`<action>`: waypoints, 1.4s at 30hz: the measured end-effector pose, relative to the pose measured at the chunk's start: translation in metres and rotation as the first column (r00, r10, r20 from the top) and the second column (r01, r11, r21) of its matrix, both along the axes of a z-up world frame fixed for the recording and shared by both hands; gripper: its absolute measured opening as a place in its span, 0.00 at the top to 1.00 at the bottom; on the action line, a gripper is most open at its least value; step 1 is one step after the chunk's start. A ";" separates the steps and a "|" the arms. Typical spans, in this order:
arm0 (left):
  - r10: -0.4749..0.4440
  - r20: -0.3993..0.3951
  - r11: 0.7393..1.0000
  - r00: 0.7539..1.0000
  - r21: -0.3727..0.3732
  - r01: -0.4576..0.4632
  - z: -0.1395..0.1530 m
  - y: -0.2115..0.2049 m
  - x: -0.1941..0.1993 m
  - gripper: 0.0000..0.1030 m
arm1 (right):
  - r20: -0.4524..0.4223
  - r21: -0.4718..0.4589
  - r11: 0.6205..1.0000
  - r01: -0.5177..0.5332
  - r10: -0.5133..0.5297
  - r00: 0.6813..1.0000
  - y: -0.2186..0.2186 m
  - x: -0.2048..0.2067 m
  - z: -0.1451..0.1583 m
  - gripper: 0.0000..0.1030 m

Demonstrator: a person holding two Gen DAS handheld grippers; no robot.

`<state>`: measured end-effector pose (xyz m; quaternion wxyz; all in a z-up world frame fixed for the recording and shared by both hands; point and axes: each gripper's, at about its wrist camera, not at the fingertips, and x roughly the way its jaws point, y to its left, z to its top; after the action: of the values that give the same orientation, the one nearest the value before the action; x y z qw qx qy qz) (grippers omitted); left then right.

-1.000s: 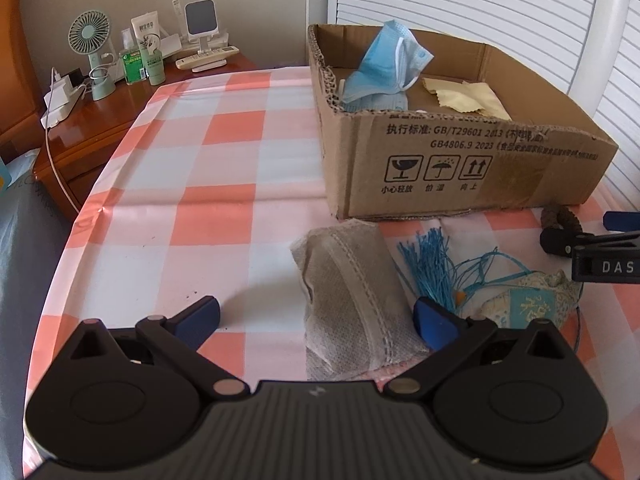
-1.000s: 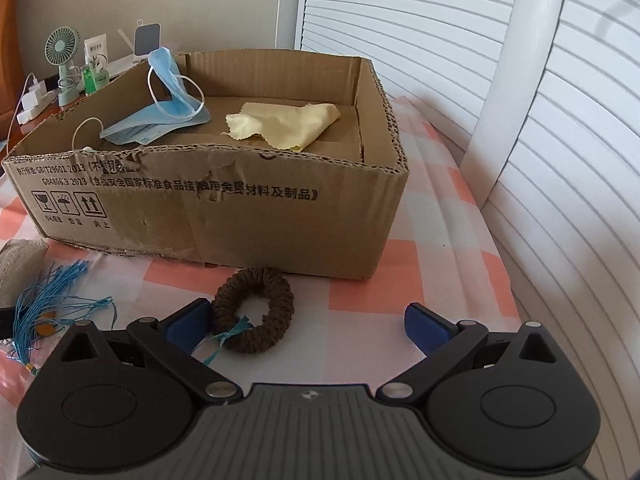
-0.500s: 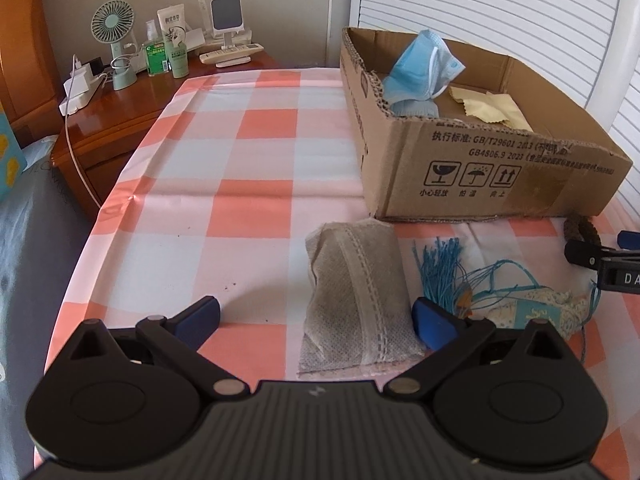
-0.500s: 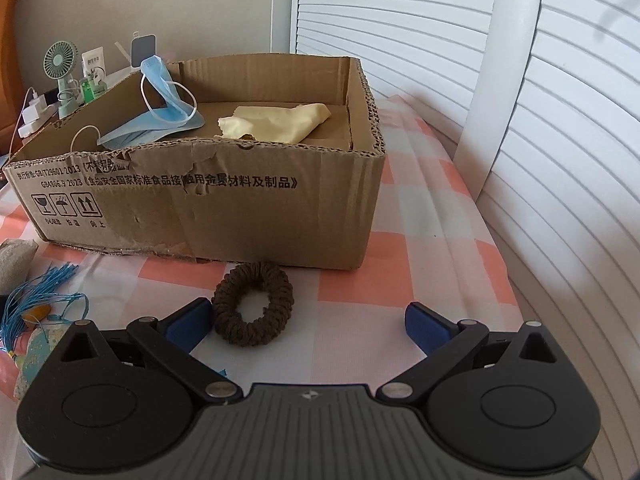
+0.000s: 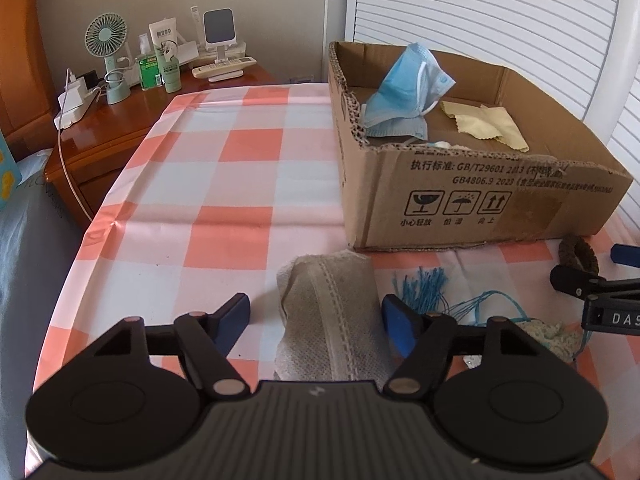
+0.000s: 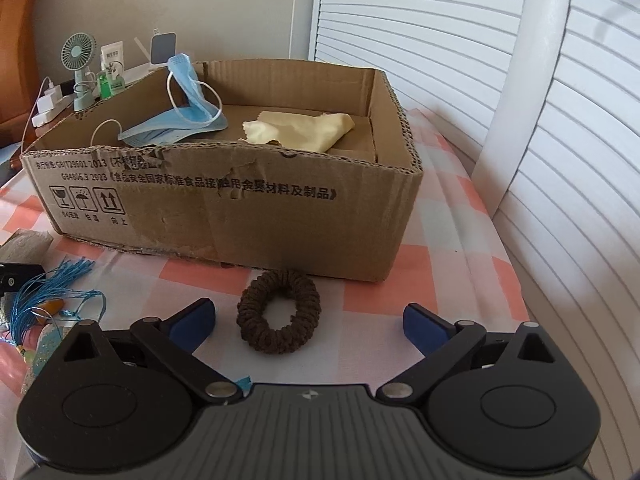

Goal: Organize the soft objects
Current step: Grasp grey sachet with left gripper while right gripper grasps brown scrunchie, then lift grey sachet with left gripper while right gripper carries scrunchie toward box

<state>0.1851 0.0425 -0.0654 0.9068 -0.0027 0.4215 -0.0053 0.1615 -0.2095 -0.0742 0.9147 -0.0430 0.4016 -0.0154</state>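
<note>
A grey fabric pouch [image 5: 332,304] lies on the checked tablecloth between the fingers of my left gripper [image 5: 316,316]. Its jaws are closing; the right pad is near the pouch's edge and a gap remains at the left pad. A brown scrunchie [image 6: 279,312] lies flat between the wide-open fingers of my right gripper [image 6: 308,318], untouched. Behind both stands an open cardboard box [image 5: 480,192] holding a blue face mask [image 5: 408,92] and a yellow cloth [image 5: 484,124]. A blue tassel charm [image 5: 424,284] lies between the pouch and the scrunchie.
A wooden nightstand [image 5: 104,128] at the far left carries a small fan [image 5: 106,36], bottles and a charger. White louvred panels [image 6: 520,120] run along the right, close to the table edge. Pink-and-white tablecloth [image 5: 232,184] stretches left of the box.
My left gripper's jaws have narrowed around the grey pouch. The scrunchie now sits nearer the middle of my right gripper's open fingers.
</note>
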 end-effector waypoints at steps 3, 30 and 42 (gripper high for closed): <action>-0.003 -0.003 1.000 1.000 0.008 0.003 0.000 -0.002 -0.003 0.30 | 0.012 0.003 0.999 -0.035 0.035 0.999 0.004 -0.002 0.002 0.15; -0.090 0.014 0.993 0.996 -0.080 0.090 0.042 0.027 -0.013 0.71 | 0.069 -0.017 0.995 -0.100 0.101 0.993 0.005 -0.035 0.052 0.62; -0.036 -0.007 0.999 0.999 -0.020 0.036 0.014 0.012 -0.007 0.34 | 0.088 -0.017 0.996 -0.087 0.089 0.992 0.003 -0.062 0.061 0.61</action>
<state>0.1779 0.0541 -0.0513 0.9050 -0.0039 0.4246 -0.0258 0.0994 -0.2063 -0.0129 0.9311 -0.0661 0.3581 0.0203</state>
